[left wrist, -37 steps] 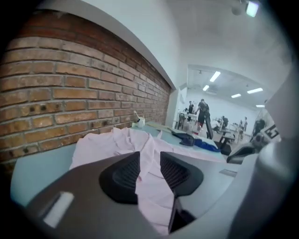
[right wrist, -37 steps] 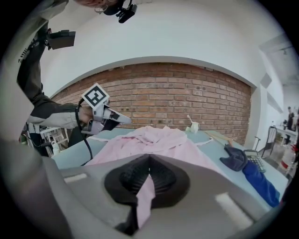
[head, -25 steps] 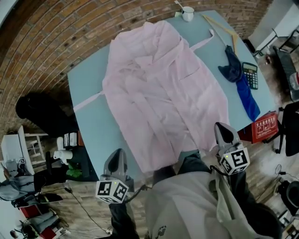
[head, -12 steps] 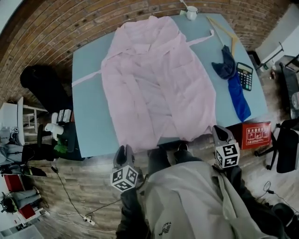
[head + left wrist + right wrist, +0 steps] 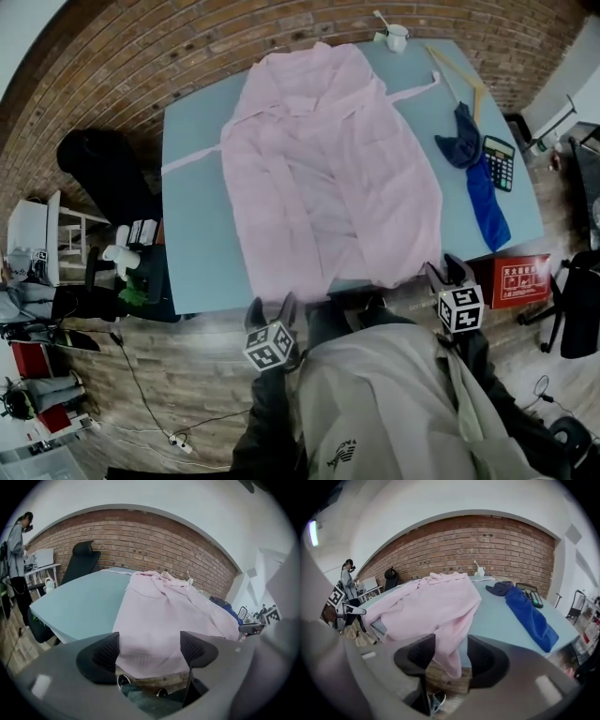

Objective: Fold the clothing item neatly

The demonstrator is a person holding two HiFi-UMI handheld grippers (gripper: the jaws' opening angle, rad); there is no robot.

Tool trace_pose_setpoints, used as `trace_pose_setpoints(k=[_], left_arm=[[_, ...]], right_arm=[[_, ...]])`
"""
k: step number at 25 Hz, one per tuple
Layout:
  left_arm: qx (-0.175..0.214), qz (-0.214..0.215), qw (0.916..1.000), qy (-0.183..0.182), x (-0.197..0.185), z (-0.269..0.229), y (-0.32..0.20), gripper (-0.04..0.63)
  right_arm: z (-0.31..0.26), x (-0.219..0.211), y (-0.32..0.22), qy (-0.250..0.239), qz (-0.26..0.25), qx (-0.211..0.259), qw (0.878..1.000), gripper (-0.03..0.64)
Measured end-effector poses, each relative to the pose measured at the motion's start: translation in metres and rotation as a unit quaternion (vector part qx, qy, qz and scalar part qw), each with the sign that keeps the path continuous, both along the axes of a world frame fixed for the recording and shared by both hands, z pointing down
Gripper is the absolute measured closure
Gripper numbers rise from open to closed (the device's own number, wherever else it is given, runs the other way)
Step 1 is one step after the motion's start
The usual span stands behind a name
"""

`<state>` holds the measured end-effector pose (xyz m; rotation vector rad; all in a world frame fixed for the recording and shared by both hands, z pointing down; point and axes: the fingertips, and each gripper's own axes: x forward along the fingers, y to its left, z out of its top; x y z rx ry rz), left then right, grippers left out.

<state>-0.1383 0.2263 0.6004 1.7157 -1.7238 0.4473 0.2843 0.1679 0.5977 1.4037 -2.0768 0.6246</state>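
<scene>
A pale pink robe (image 5: 328, 159) lies spread open on the light blue table (image 5: 192, 234), its hem hanging over the near edge. My left gripper (image 5: 271, 310) hovers just off that edge below the hem's left part; its jaws have just been opening and nothing is between them. In the left gripper view the robe (image 5: 159, 616) hangs beyond the left gripper (image 5: 147, 651). My right gripper (image 5: 445, 273) stands beside the hem's right corner, its jaws also just opened and empty. Beyond the right gripper (image 5: 451, 658), the robe (image 5: 431, 606) droops over the table edge.
A blue cloth (image 5: 478, 183), a calculator (image 5: 502, 161), wooden sticks (image 5: 459, 70) and a white cup (image 5: 397, 37) sit on the table's right and far side. A red box (image 5: 525, 278) stands on the floor at right, a black chair (image 5: 103, 173) at left. A person (image 5: 16, 550) stands far left.
Both grippers were shut and now stand open. Both have drawn in closer to the table's near edge, by the robe's hem.
</scene>
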Motion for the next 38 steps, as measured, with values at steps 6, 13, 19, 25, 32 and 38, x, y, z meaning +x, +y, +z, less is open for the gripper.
trace_pose_setpoints(k=[6, 13, 19, 25, 32, 38], left_arm=[[-0.015, -0.027, 0.9994, 0.015, -0.012, 0.011, 0.020, 0.167], [-0.005, -0.147, 0.9823, 0.116, -0.036, 0.031, 0.022, 0.250], [0.003, -0.185, 0.9598, 0.211, -0.021, 0.042, 0.010, 0.244], [0.034, -0.230, 0.9285, 0.289, -0.029, 0.029, 0.023, 0.410], [0.011, -0.039, 0.9828, 0.180, -0.001, -0.015, 0.044, 0.555], [-0.021, -0.032, 0.9683, 0.247, 0.009, -0.064, 0.080, 0.555]], right_arm=[[0.008, -0.008, 0.008, -0.050, 0.027, -0.023, 0.998, 0.414], [0.015, -0.021, -0.009, 0.011, 0.002, 0.003, 1.000, 0.486], [0.015, -0.024, 0.007, -0.055, 0.002, -0.037, 0.998, 0.572], [-0.005, -0.020, 0.017, -0.076, -0.016, -0.039, 0.996, 0.574], [-0.029, -0.006, 0.030, -0.074, -0.049, -0.029, 0.996, 0.574], [-0.060, 0.006, 0.047, -0.113, -0.074, -0.052, 0.989, 0.574]])
